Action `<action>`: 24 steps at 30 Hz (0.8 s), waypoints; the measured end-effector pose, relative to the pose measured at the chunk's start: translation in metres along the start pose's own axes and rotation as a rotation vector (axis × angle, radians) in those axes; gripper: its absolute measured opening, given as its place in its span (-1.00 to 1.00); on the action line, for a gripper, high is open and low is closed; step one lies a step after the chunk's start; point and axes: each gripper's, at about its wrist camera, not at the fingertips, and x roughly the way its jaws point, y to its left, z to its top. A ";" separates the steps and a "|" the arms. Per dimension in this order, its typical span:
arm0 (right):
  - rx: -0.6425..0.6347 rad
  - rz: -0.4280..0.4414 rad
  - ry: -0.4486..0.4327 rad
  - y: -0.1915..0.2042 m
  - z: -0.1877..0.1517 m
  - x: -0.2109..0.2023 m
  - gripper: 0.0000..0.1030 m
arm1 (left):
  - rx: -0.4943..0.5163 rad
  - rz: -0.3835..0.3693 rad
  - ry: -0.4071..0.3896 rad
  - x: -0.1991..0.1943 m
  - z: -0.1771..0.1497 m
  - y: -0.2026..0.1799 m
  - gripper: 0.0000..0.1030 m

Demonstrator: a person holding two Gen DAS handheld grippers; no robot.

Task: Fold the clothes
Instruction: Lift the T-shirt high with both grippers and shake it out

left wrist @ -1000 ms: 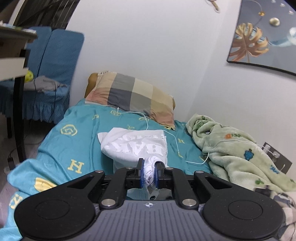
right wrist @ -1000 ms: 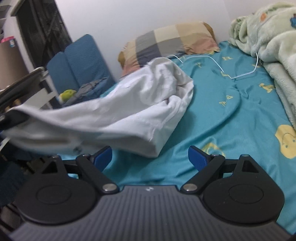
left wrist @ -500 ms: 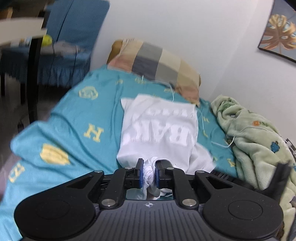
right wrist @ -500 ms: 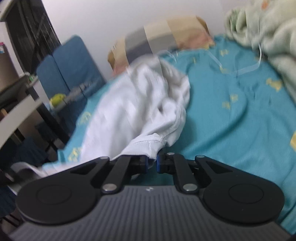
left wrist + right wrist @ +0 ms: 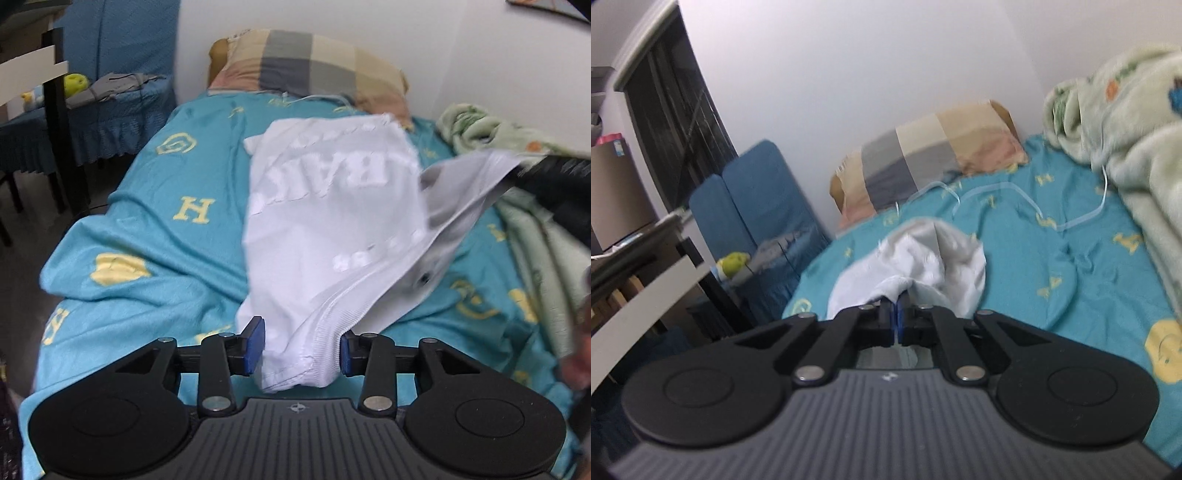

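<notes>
L gripper (image 5: pixel 300 345): jaws apart; blue pads either side of the shirt's ribbed hem, fabric bunched btwn them, not pinched.
R gripper (image 5: pixel 897 320): jaws closed tight on a fold of the white T-shirt (image 5: pixel 925 266).
White T-shirt (image 5: pixel 332 214): on the teal bedsheet (image 5: pixel 155 236), mid-bed; large mirrored white lettering shows through; far side lifted off the bed toward the right, near hem at the L gripper.
Pillow (image 5: pixel 314 70): plaid, at head of bed by the wall, beyond shirt.
Blanket (image 5: pixel 1137 140): pale green fleece, heaped along bed's right edge.
Cable (image 5: pixel 1015 199): white, loops over sheet btwn pillow & blanket.
Chair (image 5: pixel 122 85): blue cover, left of bed; grey garment on the seat.
</notes>
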 end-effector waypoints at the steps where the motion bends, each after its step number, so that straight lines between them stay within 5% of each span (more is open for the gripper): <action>1: -0.012 0.005 -0.015 0.002 0.002 -0.004 -0.91 | -0.002 0.019 0.010 0.002 -0.001 0.001 -0.12; 7: -0.041 -0.062 -0.012 -0.003 0.004 -0.005 -0.91 | 0.018 0.116 0.049 0.002 -0.007 0.005 -0.09; 13: 0.027 -0.209 0.141 -0.038 -0.017 0.013 -0.89 | 0.001 0.150 -0.031 -0.014 0.002 0.008 -0.22; 18: 0.153 -0.210 0.274 -0.062 -0.040 0.028 -0.84 | -0.036 0.151 -0.029 -0.011 0.004 0.012 -0.41; 24: 0.084 -0.215 0.298 -0.055 -0.054 0.039 -0.86 | -0.053 0.127 -0.034 -0.007 0.005 0.014 -0.65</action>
